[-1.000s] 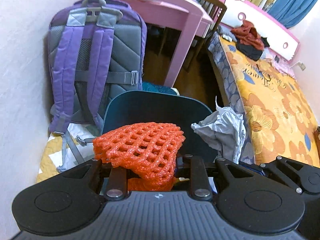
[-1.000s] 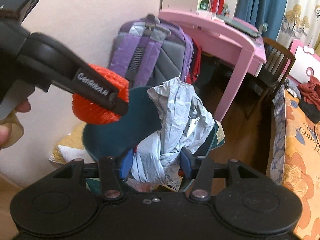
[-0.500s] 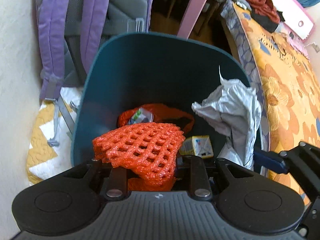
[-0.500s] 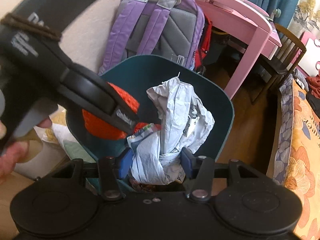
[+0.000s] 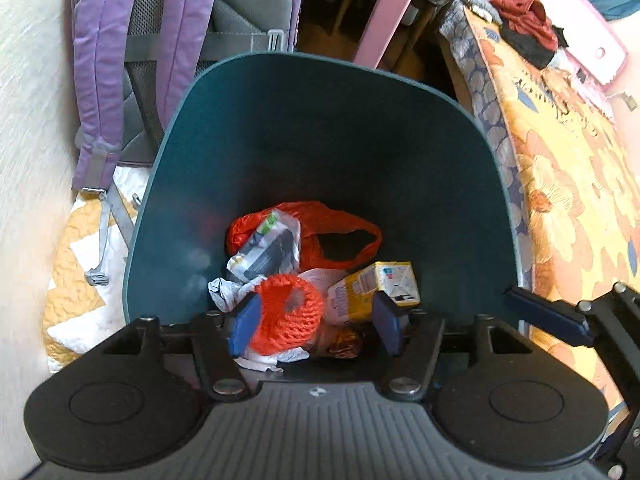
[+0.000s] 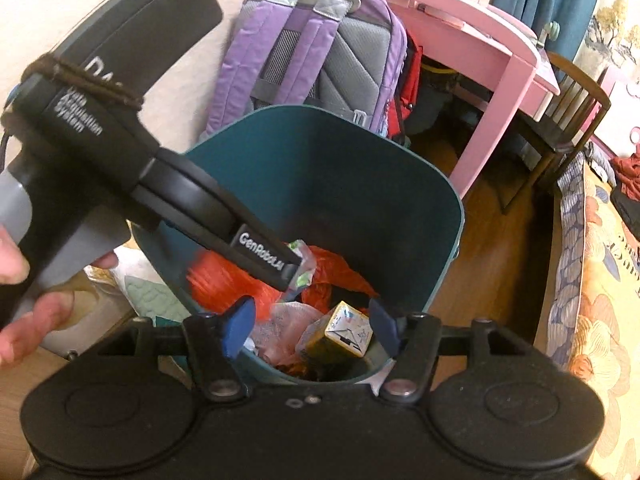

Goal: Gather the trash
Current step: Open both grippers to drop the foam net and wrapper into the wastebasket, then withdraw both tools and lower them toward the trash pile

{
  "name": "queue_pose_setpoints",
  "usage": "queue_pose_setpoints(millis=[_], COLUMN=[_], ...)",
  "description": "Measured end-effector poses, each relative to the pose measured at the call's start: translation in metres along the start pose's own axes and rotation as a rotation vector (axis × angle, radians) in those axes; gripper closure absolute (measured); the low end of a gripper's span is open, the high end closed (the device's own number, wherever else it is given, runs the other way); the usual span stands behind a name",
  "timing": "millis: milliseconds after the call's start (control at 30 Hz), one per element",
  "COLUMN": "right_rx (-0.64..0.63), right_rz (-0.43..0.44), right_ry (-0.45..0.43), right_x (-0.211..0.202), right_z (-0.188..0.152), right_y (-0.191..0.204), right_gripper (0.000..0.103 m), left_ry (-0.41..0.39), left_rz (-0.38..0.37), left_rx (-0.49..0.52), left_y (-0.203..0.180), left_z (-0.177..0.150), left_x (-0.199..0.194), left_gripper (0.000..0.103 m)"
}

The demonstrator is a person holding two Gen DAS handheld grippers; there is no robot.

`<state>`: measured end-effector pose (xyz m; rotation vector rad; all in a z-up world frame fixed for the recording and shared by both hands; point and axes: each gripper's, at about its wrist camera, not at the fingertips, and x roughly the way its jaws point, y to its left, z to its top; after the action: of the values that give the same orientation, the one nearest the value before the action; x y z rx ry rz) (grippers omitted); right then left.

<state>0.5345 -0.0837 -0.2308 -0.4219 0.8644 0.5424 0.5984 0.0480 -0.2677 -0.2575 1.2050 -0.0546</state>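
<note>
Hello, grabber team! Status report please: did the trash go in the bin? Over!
Left gripper opening, orange net dropping free. Right gripper opening, nothing between its jaws. Trash sits in teal bin. Nothing blocking.

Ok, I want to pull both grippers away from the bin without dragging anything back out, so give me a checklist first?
1. Left gripper jaws opening, no grip: ok.
2. Red foam net clear of the pads: cannot tell; it sits between the fingers.
3. Right gripper jaws opening, nothing between them: ok.
4. Crumpled grey bag inside the teal bin: cannot tell; not visible.
5. Yellow carton in the bin: ok.
</note>
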Motion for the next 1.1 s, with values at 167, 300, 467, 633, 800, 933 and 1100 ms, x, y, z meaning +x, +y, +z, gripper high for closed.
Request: queue_pose_setpoints(millis=[167,300,467,633,800,933,1100], right_rx=[0.006,0.010,0.026,0.040,0.076,0.131,0.210], right_rz=[0.009,0.019,0.034,0.044,0.065,0.087,0.119], right_ry=[-0.036,-0.054,-0.081,-0.100,-0.140,-0.181,-0.241], right_x=[-0.011,-0.024,-0.043,-0.061,-0.086,-0.107,-0.129], right_z=[0.000,-0.002,-0.009,-0.019,-0.031,-0.045,-0.073], right_y=[0.002,0.003,0.003,0.003,0.002,-0.001,-0.002], right_gripper=[0.033,0.030,0.024,0.022,0.014,0.009,0.001], left_ry=[-0.038,-0.072,-0.133,-0.190,-0.256,-0.295,-0.322], left_rz=[-0.036,-0.045,-0.039,-0.027,-0.024,-0.024,-0.012], left_rx=[-0.027,0.000,0.050,0.099,0.135,0.148,0.144], left_y=[0.001,-0.005,-0.010,-0.014,-0.014,-0.012,-0.007], left_z=[-0.001,-0.006,-0.019,-0.036,-0.060,-0.086,-0.127], left_x=[-0.018,-0.038,-0.067,-0.095,-0.124,-0.144,-0.154], left_gripper=[0.026,0.026,0.026,0.026,0.026,0.026,0.022])
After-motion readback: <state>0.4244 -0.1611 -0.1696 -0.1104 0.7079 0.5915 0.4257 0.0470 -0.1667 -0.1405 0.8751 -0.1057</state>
